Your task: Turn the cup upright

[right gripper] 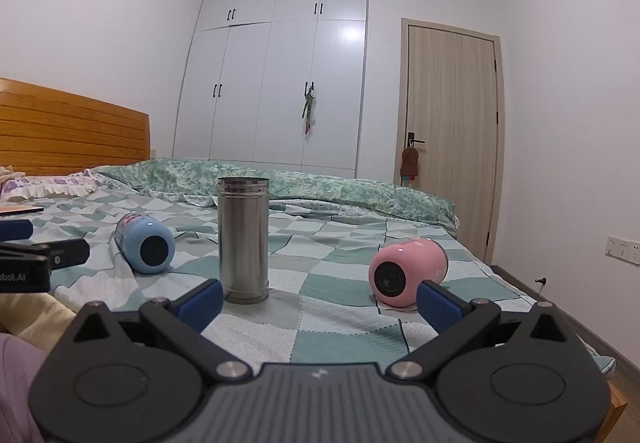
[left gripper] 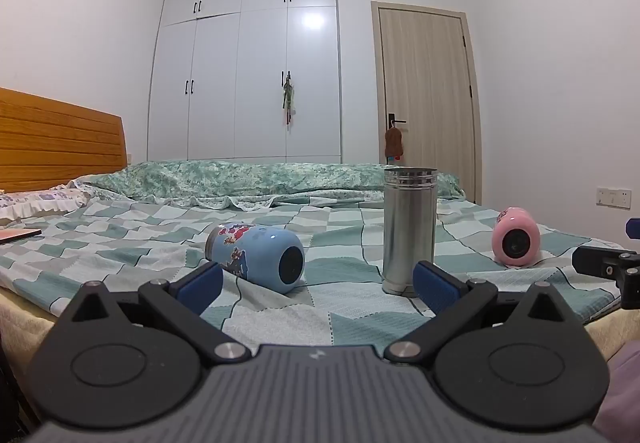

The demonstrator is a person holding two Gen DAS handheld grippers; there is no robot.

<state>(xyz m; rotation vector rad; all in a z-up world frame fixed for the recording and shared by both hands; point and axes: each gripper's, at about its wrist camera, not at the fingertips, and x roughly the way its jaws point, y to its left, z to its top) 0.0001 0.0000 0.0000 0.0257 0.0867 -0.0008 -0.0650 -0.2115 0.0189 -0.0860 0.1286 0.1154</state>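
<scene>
A light blue cup with a cartoon print [left gripper: 256, 255] lies on its side on the bed, its base facing me; it also shows in the right wrist view [right gripper: 145, 247]. A pink cup [left gripper: 516, 242] lies on its side to the right, also seen in the right wrist view [right gripper: 406, 271]. A steel cup [left gripper: 409, 230] stands upright between them, also in the right wrist view [right gripper: 243, 239]. My left gripper [left gripper: 318, 285] is open and empty, near the bed's front edge, short of the blue cup. My right gripper [right gripper: 320, 301] is open and empty, between the steel and pink cups.
The bed has a green checked sheet [left gripper: 344, 307] with a folded green quilt [left gripper: 260, 179] at the back. A wooden headboard [left gripper: 56, 139] is at the left. A flat object [left gripper: 18, 235] lies on the far left. White wardrobe and a door stand behind.
</scene>
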